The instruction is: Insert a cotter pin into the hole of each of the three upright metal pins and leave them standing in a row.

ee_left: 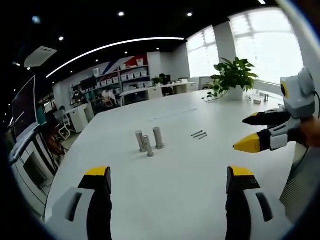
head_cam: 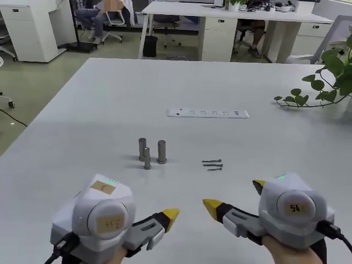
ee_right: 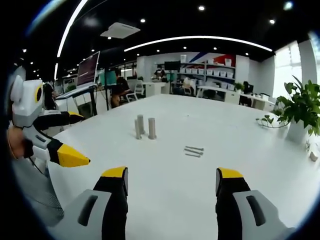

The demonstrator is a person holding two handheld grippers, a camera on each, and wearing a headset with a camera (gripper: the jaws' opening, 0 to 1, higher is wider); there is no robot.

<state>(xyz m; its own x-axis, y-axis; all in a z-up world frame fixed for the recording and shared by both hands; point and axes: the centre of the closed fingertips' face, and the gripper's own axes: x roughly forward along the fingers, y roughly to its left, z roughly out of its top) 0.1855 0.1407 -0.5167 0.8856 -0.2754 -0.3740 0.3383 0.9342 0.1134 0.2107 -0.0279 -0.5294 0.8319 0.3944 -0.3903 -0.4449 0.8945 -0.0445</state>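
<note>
Head view — cotter pins (head_cam: 212,164), beyond right tool (head_cam: 235,197)

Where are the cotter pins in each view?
Head view: cotter pins right of centre, just below mid-height.
Left gripper view: cotter pins right of centre, near mid-height.
Right gripper view: cotter pins right of centre, below mid-height.
Shared landmark: upright metal pins, left of them in every view.

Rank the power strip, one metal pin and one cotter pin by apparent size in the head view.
1. power strip: longest, though farthest away.
2. metal pin.
3. cotter pin: close to it in length, much thinner.
</note>
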